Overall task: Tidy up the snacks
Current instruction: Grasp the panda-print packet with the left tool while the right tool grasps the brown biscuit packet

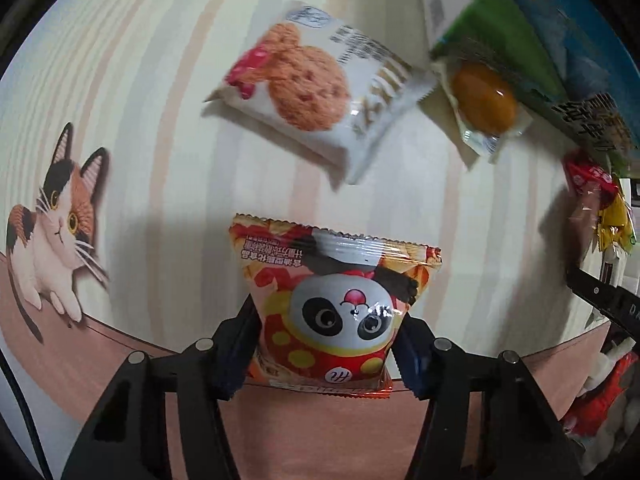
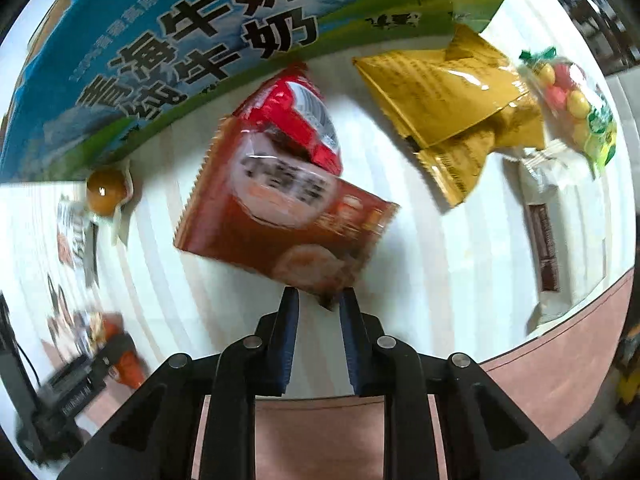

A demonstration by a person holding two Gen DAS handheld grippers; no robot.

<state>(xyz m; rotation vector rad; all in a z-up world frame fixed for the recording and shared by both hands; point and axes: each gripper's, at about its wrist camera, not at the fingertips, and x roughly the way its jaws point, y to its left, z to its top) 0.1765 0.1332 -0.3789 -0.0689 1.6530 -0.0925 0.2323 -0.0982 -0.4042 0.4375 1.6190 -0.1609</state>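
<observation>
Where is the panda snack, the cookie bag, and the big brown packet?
panda snack [image 1: 332, 312]: left wrist view, on the panda's face.
cookie bag [image 1: 316, 92]: left wrist view, on the printed cookie.
brown packet [image 2: 280, 216]: right wrist view, on its middle.

The milk carton [image 2: 192, 40] carries big dark characters "青海牛奶" and "纯牛奶"; other packet prints are too blurred to read.

Glossy plastic panda snack packet [image 1: 332, 308], shiny yellow foil pouches [image 2: 452, 108], printed cardboard milk carton [image 2: 180, 40]
</observation>
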